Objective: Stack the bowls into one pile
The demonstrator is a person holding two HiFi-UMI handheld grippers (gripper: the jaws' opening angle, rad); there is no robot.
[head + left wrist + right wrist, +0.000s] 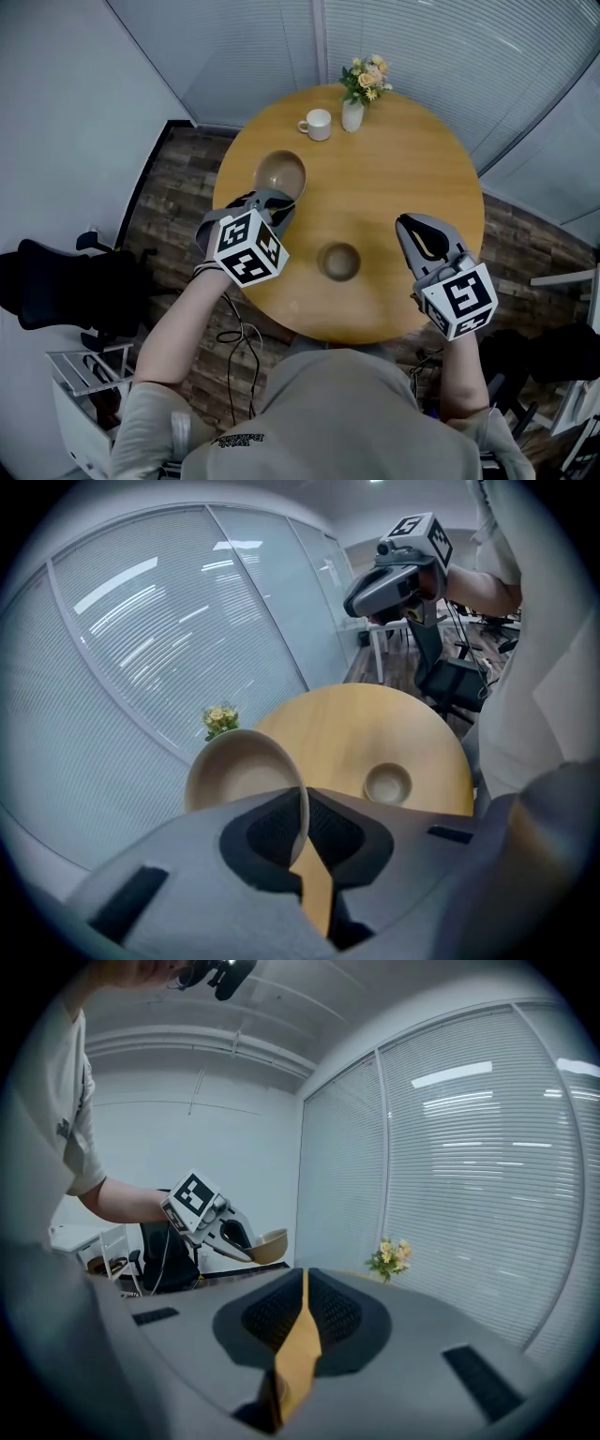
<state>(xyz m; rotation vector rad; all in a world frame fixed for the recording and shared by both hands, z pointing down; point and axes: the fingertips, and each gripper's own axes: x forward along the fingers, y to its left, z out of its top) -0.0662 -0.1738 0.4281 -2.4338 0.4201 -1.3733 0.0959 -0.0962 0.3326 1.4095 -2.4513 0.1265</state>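
Note:
A larger tan bowl (281, 174) hangs tilted above the round table's left side; my left gripper (279, 201) is shut on its near rim. In the left gripper view the thin rim of this bowl (236, 771) is pinched between the two pads of the left gripper (304, 829). A smaller bowl (338, 262) (387, 783) stands upright on the table near the front edge, between the two grippers. My right gripper (409, 224) (304, 1283) hovers to the right of the small bowl, jaws shut with nothing in them. From the right gripper view the left gripper (211, 1222) and its bowl (270, 1245) show.
A white mug (317, 124) and a white vase of flowers (353, 111) (220, 721) (392, 1258) stand at the far edge of the wooden table (403, 159). Black chairs and a white rack stand on the floor around it. Glass walls with blinds lie behind.

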